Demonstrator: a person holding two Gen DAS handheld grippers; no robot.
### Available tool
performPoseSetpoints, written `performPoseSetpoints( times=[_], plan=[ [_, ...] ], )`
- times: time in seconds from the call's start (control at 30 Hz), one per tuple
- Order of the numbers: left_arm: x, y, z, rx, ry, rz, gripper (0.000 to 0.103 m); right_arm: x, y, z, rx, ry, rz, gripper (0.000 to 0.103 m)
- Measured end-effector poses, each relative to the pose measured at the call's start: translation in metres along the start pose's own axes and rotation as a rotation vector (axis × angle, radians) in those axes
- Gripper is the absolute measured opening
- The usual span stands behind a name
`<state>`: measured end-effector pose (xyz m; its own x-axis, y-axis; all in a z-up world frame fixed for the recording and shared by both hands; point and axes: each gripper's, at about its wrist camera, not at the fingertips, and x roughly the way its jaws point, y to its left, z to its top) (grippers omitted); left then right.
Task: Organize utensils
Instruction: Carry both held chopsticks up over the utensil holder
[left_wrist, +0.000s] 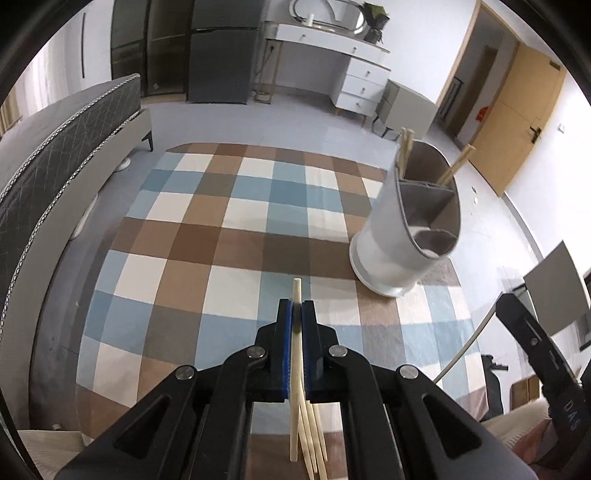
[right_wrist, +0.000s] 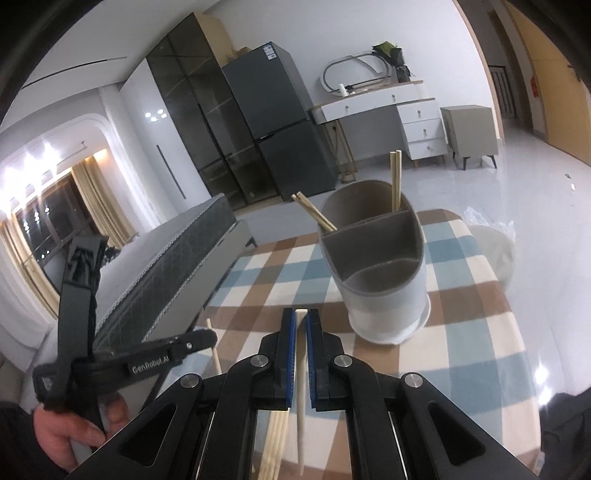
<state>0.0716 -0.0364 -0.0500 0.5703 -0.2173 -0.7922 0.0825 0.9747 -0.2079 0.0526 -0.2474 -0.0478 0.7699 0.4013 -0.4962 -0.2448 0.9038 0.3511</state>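
Chopsticks were split across several spots on the checked cloth (left_wrist: 236, 236). Left gripper (left_wrist: 296, 314) was clamped shut on one pale chopstick (left_wrist: 296, 291), its tip poking out past the blue pads (left_wrist: 283, 332) and its shaft running back between them. More loose sticks (left_wrist: 314, 435) lay fanned on the cloth under that gripper, toward the near edge. Right gripper (right_wrist: 301, 325) was pinched tight on a whiter stick (right_wrist: 300, 369), held lengthwise between the pads. A small bundle (right_wrist: 275, 443) lay on the cloth under it, just left of the held stick. Holder (right_wrist: 380, 266), a white cylinder with three grey-lined compartments, stood upright on the cloth ahead of both grippers, to the right in the left view. Two sticks (right_wrist: 395, 181) stood in the rear compartment on the right side; two more (right_wrist: 314, 212) leaned out left from the same rear section. Middle and front compartments looked bare. A person's hand (right_wrist: 74, 432) gripped the left tool's handle.
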Motion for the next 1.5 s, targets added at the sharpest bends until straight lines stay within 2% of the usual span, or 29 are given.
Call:
performPoseSetpoints(
  times=[0.4,0.67,0.87,1.03,1.5],
  plan=[
    [-0.021,-0.011,0.001,0.041,0.048,-0.062,0.0,-0.017,0.004,-0.002,0.01,-0.015,-0.048,0.005],
    [-0.042,-0.022,0.03,0.037,0.006,-0.142,0.0,-0.025,-0.002,0.021,0.038,-0.068,-0.051,0.005],
    [-0.062,-0.038,0.066,0.028,-0.056,-0.211,0.0,-0.031,-0.006,0.054,0.012,-0.114,-0.066,0.005],
    [-0.069,-0.046,0.096,0.023,-0.106,-0.236,0.0,-0.034,-0.012,0.093,0.01,-0.169,-0.07,0.005],
    [-0.053,-0.049,0.177,-0.071,-0.235,-0.289,0.0,-0.003,-0.01,0.184,-0.122,-0.272,-0.084,0.005]
  ],
)
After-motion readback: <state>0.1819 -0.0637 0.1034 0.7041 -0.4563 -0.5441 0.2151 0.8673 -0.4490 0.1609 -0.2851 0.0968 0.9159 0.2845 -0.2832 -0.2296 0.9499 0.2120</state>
